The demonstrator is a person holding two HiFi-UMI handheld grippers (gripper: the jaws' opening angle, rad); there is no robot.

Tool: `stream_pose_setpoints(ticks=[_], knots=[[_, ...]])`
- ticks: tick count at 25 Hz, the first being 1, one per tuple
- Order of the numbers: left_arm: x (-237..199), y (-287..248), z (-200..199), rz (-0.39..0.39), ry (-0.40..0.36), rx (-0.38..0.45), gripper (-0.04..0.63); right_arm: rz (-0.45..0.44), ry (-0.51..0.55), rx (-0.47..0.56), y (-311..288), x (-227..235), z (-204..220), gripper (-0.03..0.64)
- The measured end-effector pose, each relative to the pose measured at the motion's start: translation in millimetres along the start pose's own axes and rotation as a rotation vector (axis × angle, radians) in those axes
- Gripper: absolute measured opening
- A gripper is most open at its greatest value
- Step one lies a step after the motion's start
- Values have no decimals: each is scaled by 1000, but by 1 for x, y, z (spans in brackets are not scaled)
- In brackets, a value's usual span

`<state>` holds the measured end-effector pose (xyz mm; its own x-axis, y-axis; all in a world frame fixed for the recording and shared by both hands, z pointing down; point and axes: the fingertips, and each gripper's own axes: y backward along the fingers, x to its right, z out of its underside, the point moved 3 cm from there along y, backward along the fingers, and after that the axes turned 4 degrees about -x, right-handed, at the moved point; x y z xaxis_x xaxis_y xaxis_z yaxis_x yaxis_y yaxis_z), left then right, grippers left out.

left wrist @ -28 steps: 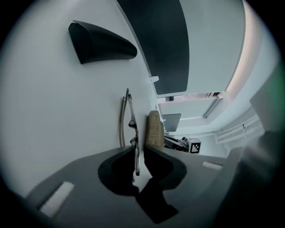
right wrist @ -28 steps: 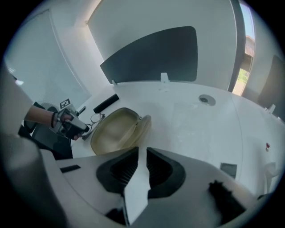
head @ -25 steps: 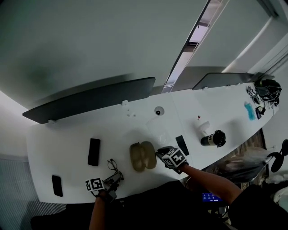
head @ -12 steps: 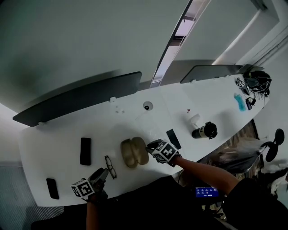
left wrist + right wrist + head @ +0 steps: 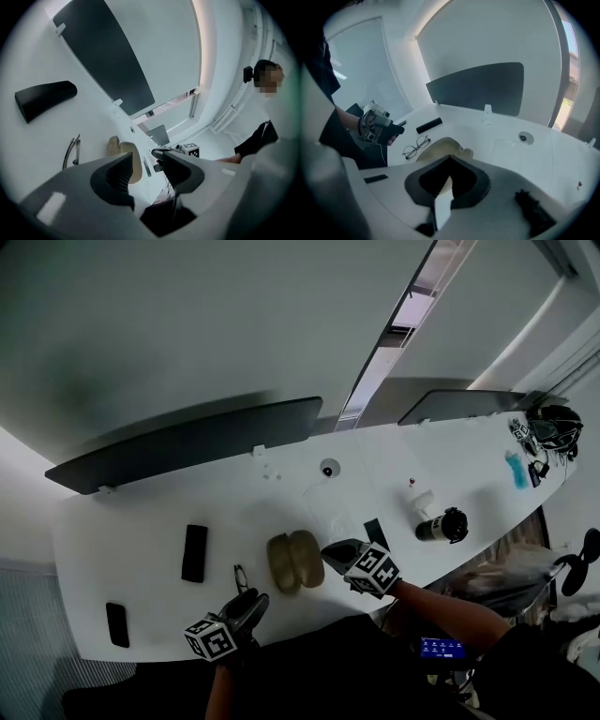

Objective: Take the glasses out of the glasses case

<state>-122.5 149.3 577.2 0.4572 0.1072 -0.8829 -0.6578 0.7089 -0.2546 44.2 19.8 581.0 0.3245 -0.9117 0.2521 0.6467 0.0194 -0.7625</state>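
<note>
Already the glasses (image 5: 241, 577) lie on the table (image 5: 141, 549), just left of the open glasses case (image 5: 295, 562) — removal looks done, with little left. The left gripper (image 5: 251, 602) has just been opening and its jaws stand apart, empty; the right gripper (image 5: 337, 549) is closed on nothing.

One pair of glasses (image 5: 241, 577), one open glasses case (image 5: 295, 562). Frame left: two black slabs, upper slab (image 5: 194, 552) and lower slab (image 5: 117, 624). Right: one dark bottle (image 5: 442, 526). Centre: one round grommet (image 5: 328, 469). One worktop (image 5: 141, 521).

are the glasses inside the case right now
No, in the right gripper view the glasses lie on the white table beside the open case, not in it.
</note>
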Motion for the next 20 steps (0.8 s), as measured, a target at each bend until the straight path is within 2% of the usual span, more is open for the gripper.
stream_pose_setpoints(ticks=[5, 13, 20], knots=[[-4, -8, 17, -32, -33, -66, 207, -10, -2, -22, -1, 2, 10, 6], [4, -25, 24, -49, -93, -110, 207, -19, -3, -45, -6, 12, 21, 6], [7, -45, 27, -65, -88, -118, 207, -28, -7, -48, -7, 25, 28, 6]])
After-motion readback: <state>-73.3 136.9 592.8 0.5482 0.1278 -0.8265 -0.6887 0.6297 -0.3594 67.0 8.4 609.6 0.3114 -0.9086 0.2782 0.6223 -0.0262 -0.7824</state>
